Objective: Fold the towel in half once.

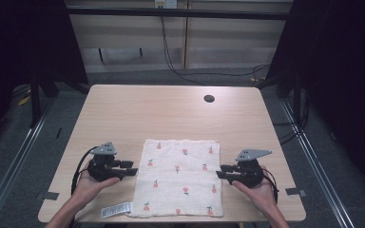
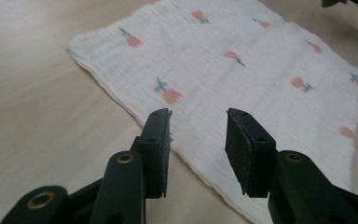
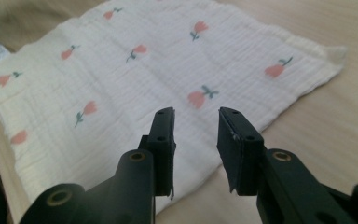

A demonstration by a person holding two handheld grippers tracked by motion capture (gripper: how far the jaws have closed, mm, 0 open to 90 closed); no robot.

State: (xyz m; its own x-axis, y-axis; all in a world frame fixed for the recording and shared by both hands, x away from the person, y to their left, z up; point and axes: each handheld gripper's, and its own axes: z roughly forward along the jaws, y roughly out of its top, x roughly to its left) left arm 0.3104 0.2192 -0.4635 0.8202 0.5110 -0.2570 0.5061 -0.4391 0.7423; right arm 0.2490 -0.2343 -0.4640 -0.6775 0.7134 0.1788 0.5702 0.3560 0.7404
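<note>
A white cloth (image 1: 180,178) printed with small pink flowers lies flat and folded near the table's front edge, also seen as the cloth (image 2: 242,70) and the cloth (image 3: 135,79) in the gripper views. My left gripper (image 1: 132,168) hovers just off the cloth's left edge, jaws apart and empty (image 2: 198,116). At the cloth's right edge my right gripper (image 1: 221,171) points inward, jaws also apart with nothing between them (image 3: 196,114). Both grippers sit in a person's hands.
The wooden table (image 1: 171,114) has a round cable hole (image 1: 209,99) at the back. A white care label (image 1: 116,209) sticks out from the cloth's front left corner. Cables run across the floor behind the table.
</note>
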